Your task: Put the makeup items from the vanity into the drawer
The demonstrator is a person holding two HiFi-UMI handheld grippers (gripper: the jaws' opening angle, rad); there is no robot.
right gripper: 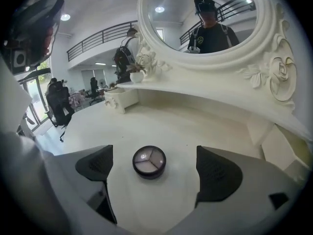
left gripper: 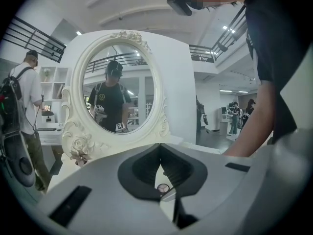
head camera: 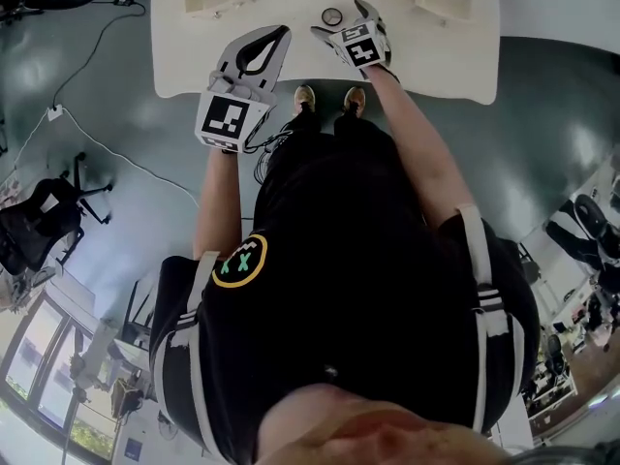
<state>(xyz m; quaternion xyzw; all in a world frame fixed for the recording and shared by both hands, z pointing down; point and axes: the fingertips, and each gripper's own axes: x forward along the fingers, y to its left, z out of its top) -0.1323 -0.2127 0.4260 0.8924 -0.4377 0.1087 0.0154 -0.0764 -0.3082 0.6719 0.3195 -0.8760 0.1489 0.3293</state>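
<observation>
White vanity top (head camera: 194, 56) holds the round eyeshadow compact (head camera: 332, 15) near its middle. Your left gripper (left gripper: 160, 147) has its jaws pressed together, empty. Your right gripper (right gripper: 152, 168) stands spread around the compact, not touching it; it's probably light, hard and slick, so pinch its rim.

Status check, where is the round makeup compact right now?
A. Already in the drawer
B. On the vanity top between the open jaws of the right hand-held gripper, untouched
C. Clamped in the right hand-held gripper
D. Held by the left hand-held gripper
B: the right gripper view shows the compact lying on the vanity top between the wide-apart jaws of the right hand-held gripper, with bare surface on both sides.
</observation>
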